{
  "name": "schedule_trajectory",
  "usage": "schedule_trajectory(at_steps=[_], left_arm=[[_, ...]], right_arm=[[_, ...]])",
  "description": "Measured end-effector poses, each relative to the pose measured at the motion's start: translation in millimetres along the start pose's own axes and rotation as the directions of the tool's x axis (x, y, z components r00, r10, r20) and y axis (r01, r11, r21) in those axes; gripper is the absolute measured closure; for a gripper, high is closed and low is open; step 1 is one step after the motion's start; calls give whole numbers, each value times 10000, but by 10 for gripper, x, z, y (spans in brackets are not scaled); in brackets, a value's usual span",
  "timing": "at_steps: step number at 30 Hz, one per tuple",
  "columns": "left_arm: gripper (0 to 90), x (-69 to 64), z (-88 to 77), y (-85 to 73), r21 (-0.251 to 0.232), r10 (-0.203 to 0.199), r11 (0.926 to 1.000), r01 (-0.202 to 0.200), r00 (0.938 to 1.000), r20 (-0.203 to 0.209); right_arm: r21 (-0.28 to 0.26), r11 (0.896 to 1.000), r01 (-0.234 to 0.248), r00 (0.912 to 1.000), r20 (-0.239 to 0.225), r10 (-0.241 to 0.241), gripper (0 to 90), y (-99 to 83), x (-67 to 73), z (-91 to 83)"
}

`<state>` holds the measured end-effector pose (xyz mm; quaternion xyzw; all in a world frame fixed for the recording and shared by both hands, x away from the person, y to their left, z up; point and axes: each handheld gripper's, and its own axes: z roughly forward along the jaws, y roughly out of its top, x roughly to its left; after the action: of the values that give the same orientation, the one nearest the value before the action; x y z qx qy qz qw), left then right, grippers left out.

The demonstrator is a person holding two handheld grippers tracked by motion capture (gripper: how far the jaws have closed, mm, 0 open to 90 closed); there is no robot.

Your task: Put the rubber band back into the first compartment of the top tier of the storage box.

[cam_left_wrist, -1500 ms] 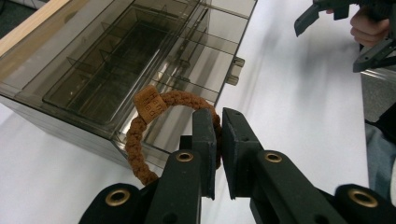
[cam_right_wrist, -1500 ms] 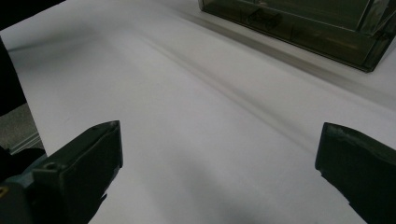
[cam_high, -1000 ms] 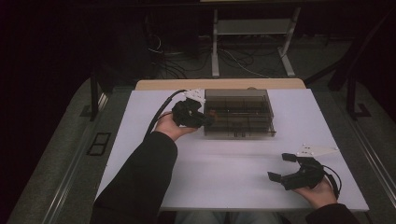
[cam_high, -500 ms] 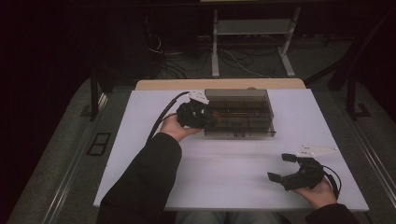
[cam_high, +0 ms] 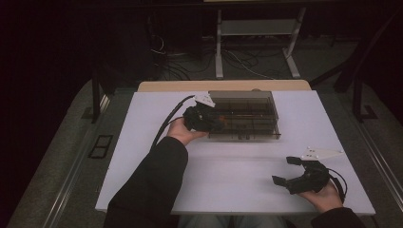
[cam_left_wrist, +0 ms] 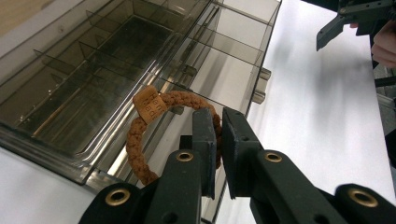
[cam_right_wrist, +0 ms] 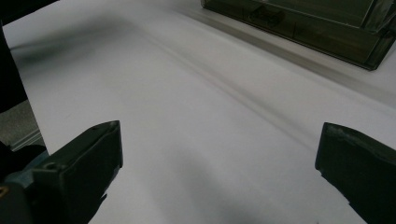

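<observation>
At 5 o'clock on the white surface [cam_high: 237, 175], the right gripper [cam_high: 291, 173] is being rested, jaws spread. At 11 o'clock, the braided bracelet [cam_left_wrist: 154, 126] is being pinched by the left gripper [cam_left_wrist: 217, 140], lowered since a moment ago toward the smoked organiser box [cam_high: 247, 114]; placement is likely nearing.

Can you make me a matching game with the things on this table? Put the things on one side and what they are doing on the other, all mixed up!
Things:
1. braided bracelet
2. clear organizer box
3. left hand-held gripper
4. right hand-held gripper

States:
A. jaws wide open, nothing between them
B. smoky see-through, split into compartments
C. orange-brown loop, pinched between two black jaws
D. jaws shut, held over the box

Pairs: 1-C, 2-B, 3-D, 4-A
</observation>
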<state>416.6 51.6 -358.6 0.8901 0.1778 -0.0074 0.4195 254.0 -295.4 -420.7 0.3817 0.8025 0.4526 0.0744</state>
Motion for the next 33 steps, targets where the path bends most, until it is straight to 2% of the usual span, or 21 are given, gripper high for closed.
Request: schedule_trajectory(at_steps=[16, 20, 24, 33], left_arm=[[811, 87, 139, -39, 114, -273, 9996, 271, 9994, 234], [773, 89, 156, -43, 122, -325, 9994, 322, 9992, 214], [731, 86, 145, -37, -134, -467, 9988, 470, 9985, 283], [670, 82, 101, -21, -315, -431, 9985, 438, 9989, 210]], right_arm=[[-4, 10000, 5, 10000, -9, -5, 5, -2, -7, -3], [-1, 10000, -7, 10000, 2, 7, 5, -3, -9, -4], [7, 10000, -22, 10000, 15, 22, 5, -3, -12, -5], [12, 10000, -22, 10000, 19, 22, 5, -4, -13, -7]])
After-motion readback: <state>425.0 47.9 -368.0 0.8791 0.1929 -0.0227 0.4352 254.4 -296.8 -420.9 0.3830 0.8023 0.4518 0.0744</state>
